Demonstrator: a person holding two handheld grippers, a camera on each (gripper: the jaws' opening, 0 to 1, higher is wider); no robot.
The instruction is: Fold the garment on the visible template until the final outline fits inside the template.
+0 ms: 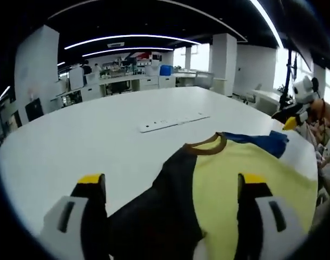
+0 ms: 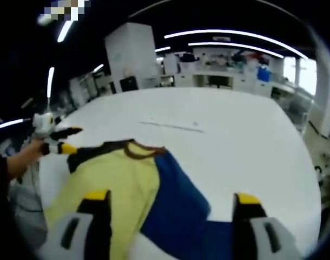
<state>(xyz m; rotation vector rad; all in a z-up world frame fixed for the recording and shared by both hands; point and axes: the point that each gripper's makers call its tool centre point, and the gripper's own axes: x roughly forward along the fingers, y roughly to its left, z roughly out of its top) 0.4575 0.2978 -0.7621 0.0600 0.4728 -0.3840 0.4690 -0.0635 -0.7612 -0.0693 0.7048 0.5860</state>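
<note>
Left gripper (image 1: pixel 173 187) fingers spread wide at frame bottom, nothing held, right gripper (image 2: pixel 172 206) fingers likewise wide and empty, yellow, black and blue garment (image 1: pixel 230 179) flat on white counter (image 1: pixel 100 135) between them, white strip (image 1: pixel 173 122) beyond collar, office background.

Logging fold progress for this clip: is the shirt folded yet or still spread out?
Spread out. The shirt lies flat on the white table, collar, yellow front and blue side all showing, with no fold visible.

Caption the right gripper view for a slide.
Right tool open above a yellow-and-blue T-shirt on the white table.
</note>
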